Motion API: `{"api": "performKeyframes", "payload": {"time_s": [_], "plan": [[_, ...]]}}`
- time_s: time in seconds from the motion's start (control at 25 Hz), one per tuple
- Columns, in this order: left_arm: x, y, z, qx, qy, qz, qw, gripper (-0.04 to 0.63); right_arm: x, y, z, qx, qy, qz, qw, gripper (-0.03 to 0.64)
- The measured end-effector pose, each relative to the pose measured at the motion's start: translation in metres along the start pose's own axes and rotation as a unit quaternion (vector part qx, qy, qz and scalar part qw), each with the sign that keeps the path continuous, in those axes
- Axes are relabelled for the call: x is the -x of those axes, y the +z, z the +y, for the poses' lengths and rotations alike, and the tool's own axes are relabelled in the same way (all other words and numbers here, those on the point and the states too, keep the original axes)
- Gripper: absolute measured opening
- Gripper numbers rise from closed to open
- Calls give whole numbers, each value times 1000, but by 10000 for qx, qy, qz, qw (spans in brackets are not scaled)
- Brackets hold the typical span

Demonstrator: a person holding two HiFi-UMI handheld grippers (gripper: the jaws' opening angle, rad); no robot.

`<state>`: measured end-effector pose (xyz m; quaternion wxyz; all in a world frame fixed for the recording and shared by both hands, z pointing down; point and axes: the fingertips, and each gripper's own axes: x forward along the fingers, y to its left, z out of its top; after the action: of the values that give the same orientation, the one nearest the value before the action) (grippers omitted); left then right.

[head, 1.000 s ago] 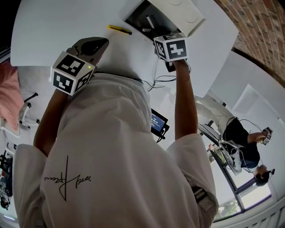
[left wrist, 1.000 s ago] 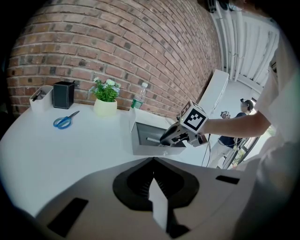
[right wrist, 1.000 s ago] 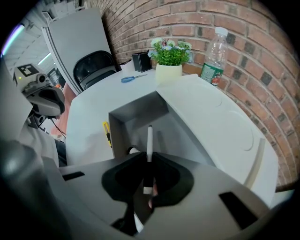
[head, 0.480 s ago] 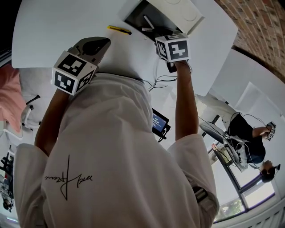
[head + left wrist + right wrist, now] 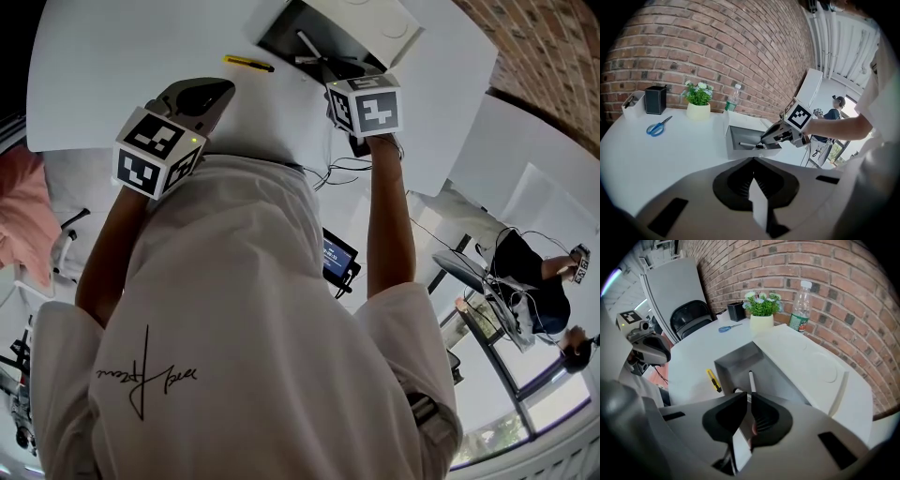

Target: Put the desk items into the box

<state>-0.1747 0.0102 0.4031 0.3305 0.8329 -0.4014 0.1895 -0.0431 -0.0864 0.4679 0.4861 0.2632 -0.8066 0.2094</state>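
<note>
An open grey box [image 5: 279, 34] with a white lid [image 5: 806, 357] sits at the table's far side. My right gripper [image 5: 749, 397] reaches into it, the jaws only a narrow slit apart. A white pen [image 5: 751, 380] runs straight out of that slit over the box floor, so the gripper is shut on the pen's near end. In the head view its marker cube [image 5: 366, 105] hides the tips. A yellow utility knife [image 5: 248, 63] lies on the table left of the box. My left gripper [image 5: 753, 161] is shut and empty, back from the box near the table edge.
The white table [image 5: 112, 66] also carries blue scissors [image 5: 658, 126], a potted plant [image 5: 698, 101], a water bottle [image 5: 800, 305], a black pen cup [image 5: 656, 99] and a white holder [image 5: 633, 104], all along the brick wall. Another person [image 5: 530, 291] stands at the right.
Both grippers stay where they were, and the pen keeps its place in the box. Only the head view has drifted slightly.
</note>
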Motion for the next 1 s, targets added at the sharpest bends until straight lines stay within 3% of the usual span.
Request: {"api": "performKeyframes", "payload": {"time_s": [0.32, 0.56, 1.0], "plan": [[-8, 8, -8, -125, -139, 18, 9998, 5, 14, -4, 2, -192, -38, -112, 9997, 46], [-12, 12, -13, -284, -246, 25, 9993, 5, 26, -2, 10, -760, 213, -431, 9959, 43], [-17, 11, -22, -408, -378, 80, 9984, 5, 42, -20, 27, -1049, 143, -653, 9922, 35]]}}
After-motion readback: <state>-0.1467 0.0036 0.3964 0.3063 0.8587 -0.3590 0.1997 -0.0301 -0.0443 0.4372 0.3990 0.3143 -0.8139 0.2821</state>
